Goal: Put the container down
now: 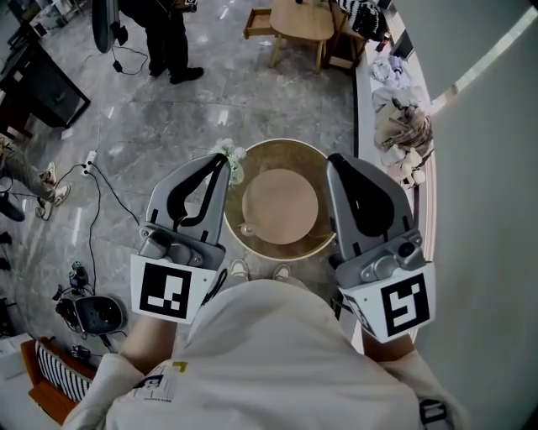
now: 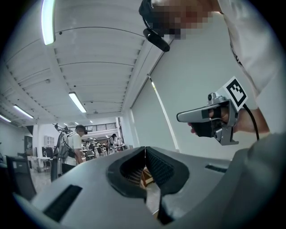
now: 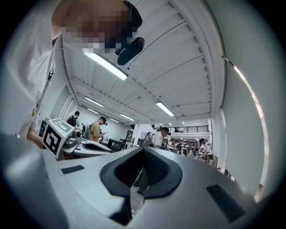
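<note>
Nearest the camera, the left gripper (image 1: 222, 161) and right gripper (image 1: 334, 159) are held up in front of the person's chest, one on each side. In each gripper's own view the jaws are together with nothing between the pads. Both of those views look out at the ceiling and the far room, not at the work.

Below and between the two grippers sits the container (image 1: 282, 151), a round wooden tub with a paler disc inside. It appears to stand on the floor (image 1: 168, 109) just ahead of the person's shoes (image 1: 240, 269). Neither gripper touches it. A small bunch of flowers (image 1: 232, 156) shows at its left rim; whether it lies in the tub or beside it cannot be told.

Assessment: the put-down looks complete. The container is level and released, and both grippers are clear above it. Nothing appears left to do but to move off.

The surface is polished grey stone tile with light reflections, flat and bare around the tub. Cables (image 1: 97, 180) trail across it well to the left. On the right, a ledge (image 1: 424, 201) along the wall (image 1: 487, 168) carries a heap of soft items. Farther off are a wooden table (image 1: 298, 21) and a standing person (image 1: 168, 38).
</note>
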A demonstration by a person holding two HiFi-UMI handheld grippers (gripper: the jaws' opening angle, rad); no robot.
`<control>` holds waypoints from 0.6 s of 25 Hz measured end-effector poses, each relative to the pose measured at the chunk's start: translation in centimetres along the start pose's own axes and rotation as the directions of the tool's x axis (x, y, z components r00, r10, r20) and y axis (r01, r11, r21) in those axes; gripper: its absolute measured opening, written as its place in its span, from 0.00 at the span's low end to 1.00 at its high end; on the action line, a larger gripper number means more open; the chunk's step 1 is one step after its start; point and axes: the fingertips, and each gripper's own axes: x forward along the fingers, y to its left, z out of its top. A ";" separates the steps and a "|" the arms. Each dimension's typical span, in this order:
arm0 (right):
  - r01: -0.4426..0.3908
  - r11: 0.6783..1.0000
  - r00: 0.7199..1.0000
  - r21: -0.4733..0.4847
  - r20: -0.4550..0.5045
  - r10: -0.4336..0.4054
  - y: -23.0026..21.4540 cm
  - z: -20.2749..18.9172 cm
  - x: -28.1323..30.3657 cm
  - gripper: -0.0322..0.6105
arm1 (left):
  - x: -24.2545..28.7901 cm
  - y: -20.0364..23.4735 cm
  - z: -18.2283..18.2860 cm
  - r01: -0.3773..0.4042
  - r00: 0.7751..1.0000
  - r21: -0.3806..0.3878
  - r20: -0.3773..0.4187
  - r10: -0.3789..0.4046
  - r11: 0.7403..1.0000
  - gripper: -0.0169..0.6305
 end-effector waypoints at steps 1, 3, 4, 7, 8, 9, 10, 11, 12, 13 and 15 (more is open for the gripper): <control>-0.004 1.000 1.000 -0.001 0.002 0.004 -0.1 0.0 0.0 0.06 | 0.1 -0.1 0.0 -0.001 1.000 -0.003 -0.002 0.001 1.000 0.04; -0.015 1.000 1.000 -0.012 -0.002 0.014 0.0 -0.2 0.1 0.06 | 0.1 -0.2 0.0 -0.001 1.000 -0.005 -0.004 0.001 1.000 0.04; -0.019 1.000 1.000 -0.014 -0.011 0.019 0.0 -0.5 0.0 0.06 | 0.1 -0.3 0.0 0.000 1.000 -0.003 -0.006 0.000 1.000 0.04; -0.029 1.000 0.999 0.000 -0.039 0.029 0.0 -1.3 -0.3 0.06 | 0.3 -0.8 0.0 0.004 1.000 0.008 -0.016 -0.004 1.000 0.04; -0.029 1.000 0.998 0.012 -0.051 0.030 0.0 -1.5 -0.5 0.06 | 0.3 -0.9 0.1 0.004 1.000 0.009 -0.018 -0.004 1.000 0.04; -0.027 0.999 0.998 0.025 -0.064 0.029 0.0 -1.8 -0.7 0.06 | 0.3 -1.1 0.2 0.005 1.000 0.008 -0.020 -0.005 1.000 0.04; -0.026 0.999 0.997 0.035 -0.073 0.028 0.0 -2.0 -0.9 0.06 | 0.3 -1.2 0.2 0.005 1.000 0.006 -0.022 -0.005 1.000 0.04; -0.026 0.999 0.997 0.038 -0.076 0.029 0.0 -2.1 -1.1 0.06 | 0.2 -1.4 0.4 0.005 1.000 0.004 -0.023 -0.005 1.000 0.04; -0.027 0.999 0.997 0.039 -0.077 0.030 -0.1 -2.1 -1.3 0.06 | 0.1 -1.5 0.6 0.007 1.000 0.005 -0.021 -0.007 1.000 0.04; -0.030 0.999 0.997 0.039 -0.076 0.033 -0.1 -2.1 -1.4 0.06 | 0.1 -1.6 0.8 0.009 1.000 0.008 -0.017 -0.009 1.000 0.04; -0.032 0.999 0.996 0.041 -0.076 0.035 -0.2 -2.1 -1.6 0.06 | 0.0 -1.7 1.2 0.012 1.000 0.017 -0.009 -0.012 1.000 0.04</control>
